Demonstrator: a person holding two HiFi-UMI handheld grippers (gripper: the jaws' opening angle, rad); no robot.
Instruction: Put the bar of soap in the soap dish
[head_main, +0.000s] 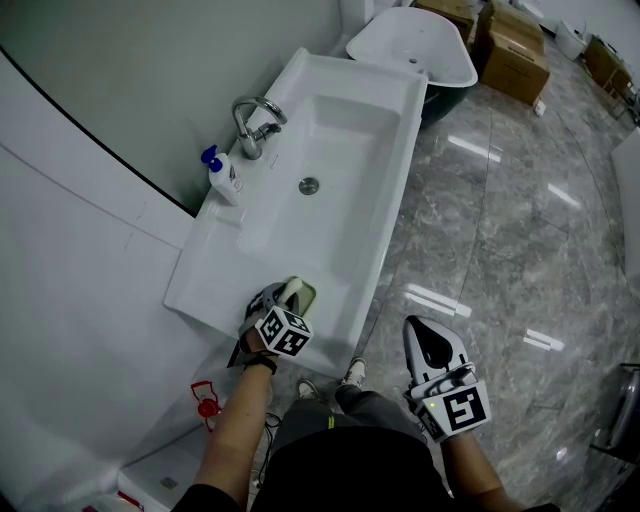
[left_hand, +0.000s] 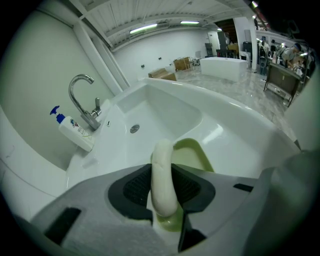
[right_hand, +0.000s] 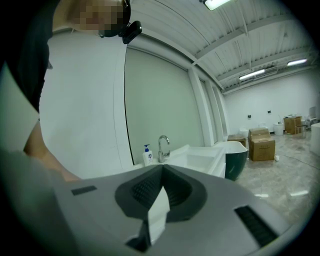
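Observation:
My left gripper (left_hand: 161, 171) is shut on a white bar of soap (left_hand: 161, 150), which stands on edge between the pads. Just beyond and below it lies the pale green soap dish (left_hand: 195, 152), on the near rim of the white sink (left_hand: 150, 107). The soap's lower end hangs over the dish's near end; I cannot tell whether it touches. From the head view the left gripper (head_main: 285, 303) sits over the soap dish (head_main: 304, 294) at the sink's front edge. My right gripper (head_main: 432, 345) is shut and empty, held over the floor to the right of the sink; its jaws (right_hand: 161, 172) meet.
A chrome faucet (head_main: 255, 120) and a white pump bottle with a blue top (head_main: 222, 175) stand on the sink's left rim. A drain (head_main: 309, 185) sits in the basin. A bathtub (head_main: 415, 45) and cardboard boxes (head_main: 515, 50) lie beyond, on the glossy marble floor (head_main: 500, 220).

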